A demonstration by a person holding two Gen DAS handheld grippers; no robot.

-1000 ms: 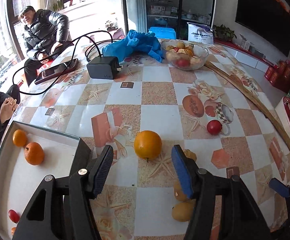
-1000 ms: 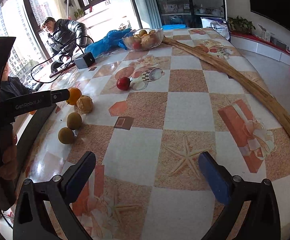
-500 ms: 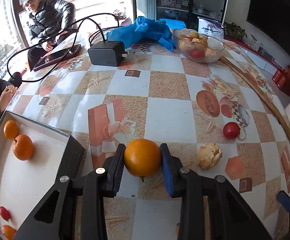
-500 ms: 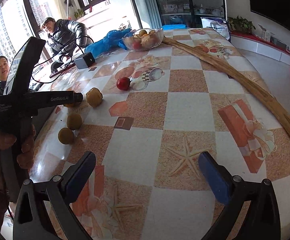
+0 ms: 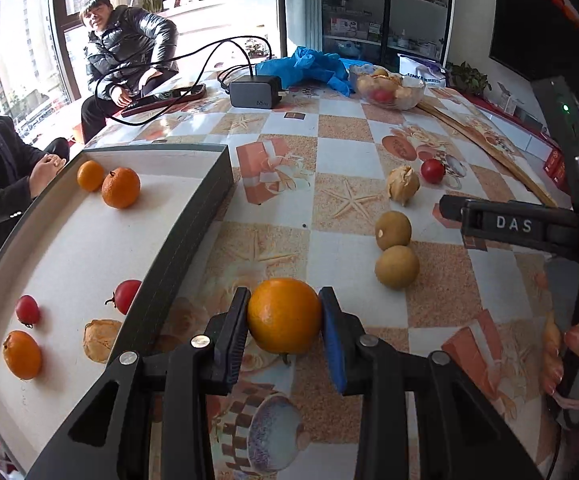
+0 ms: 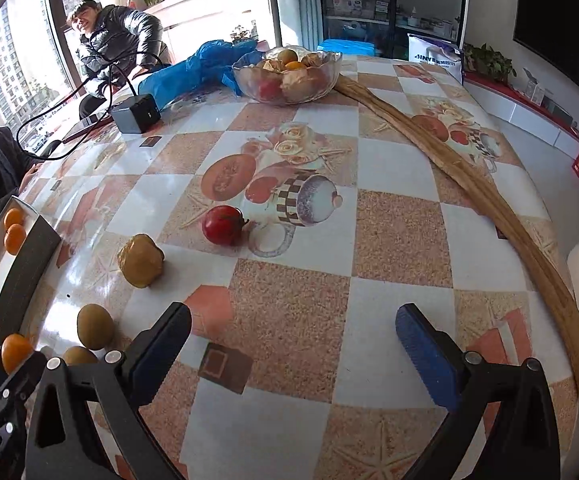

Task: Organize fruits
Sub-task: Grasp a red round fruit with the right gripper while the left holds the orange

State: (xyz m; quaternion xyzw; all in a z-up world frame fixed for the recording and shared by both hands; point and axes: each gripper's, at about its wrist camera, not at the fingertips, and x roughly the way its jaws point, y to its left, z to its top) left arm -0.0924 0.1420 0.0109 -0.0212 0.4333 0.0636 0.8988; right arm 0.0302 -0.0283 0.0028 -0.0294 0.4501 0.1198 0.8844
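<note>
- My left gripper [image 5: 284,316] is clamped on an orange [image 5: 284,315]; both pads press its sides, and it sits squarely between the fingertips.
- The held orange hangs over the patterned tablecloth [image 5: 341,152], just right of the dark-walled tray [image 5: 193,216].
- Inside the tray I see two oranges at the far end [image 5: 120,187], two small red fruits [image 5: 126,296], a pale papery fruit [image 5: 99,340] and one more orange near me [image 5: 22,354].
- The tray's right wall lies close beside the left finger; the white floor between the fruit groups is largely open.
- To the right of the held orange, two brown round fruits [image 5: 396,267] sit touching or nearly so; beyond them a husked fruit [image 5: 403,184] and a red fruit [image 5: 432,171].
- My right gripper [image 6: 293,340] stands wide apart with nothing between its pads, over bare tablecloth.
- From the right wrist view, the red fruit [image 6: 223,225] and the husked fruit [image 6: 140,260] lie ahead and to the left, well apart from the fingers.
- A long wooden strip [image 6: 469,188] runs along the right edge of the table; the table drops off just beyond it.
- At the far end stand a glass fruit bowl [image 6: 287,74], a blue cloth [image 6: 193,68] and a black charger [image 6: 136,113] with cables.
- Two seated people [image 5: 125,56] are beyond the far left edge.
</note>
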